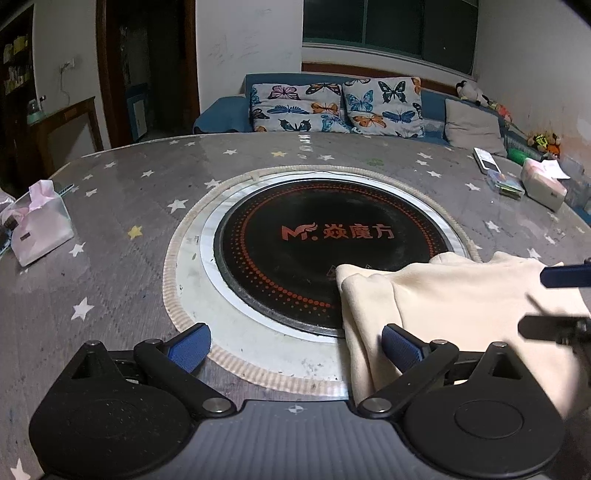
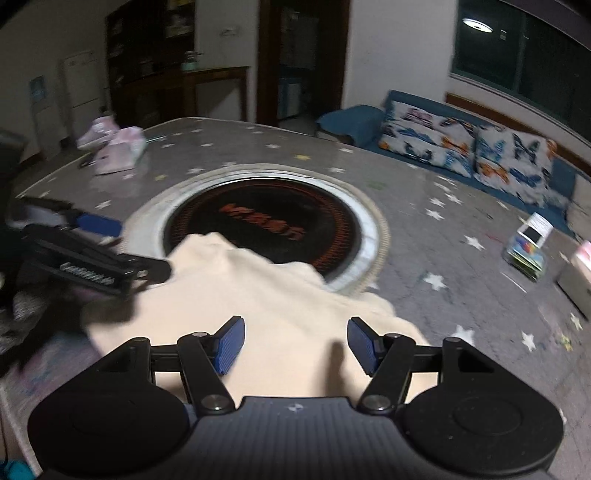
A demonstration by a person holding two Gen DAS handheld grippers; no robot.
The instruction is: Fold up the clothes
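Beside cooktop (image 1: 325,254) rim: cream garment (image 2: 280,306) edge, both grippers unclamped.

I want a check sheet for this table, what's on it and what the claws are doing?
Surface: star-print table cover around a round black cooktop.
Job's things: cream garment lying partly over the cooktop.
Clutter: pink tissue pack at one side; remote, small box and another tissue pack at the other.
Grippers: left claw open, one pad beside the garment's edge; right claw open above the garment.
Cables: nothing seen on the table.
Surroundings: blue sofa, butterfly cushions, dark window.
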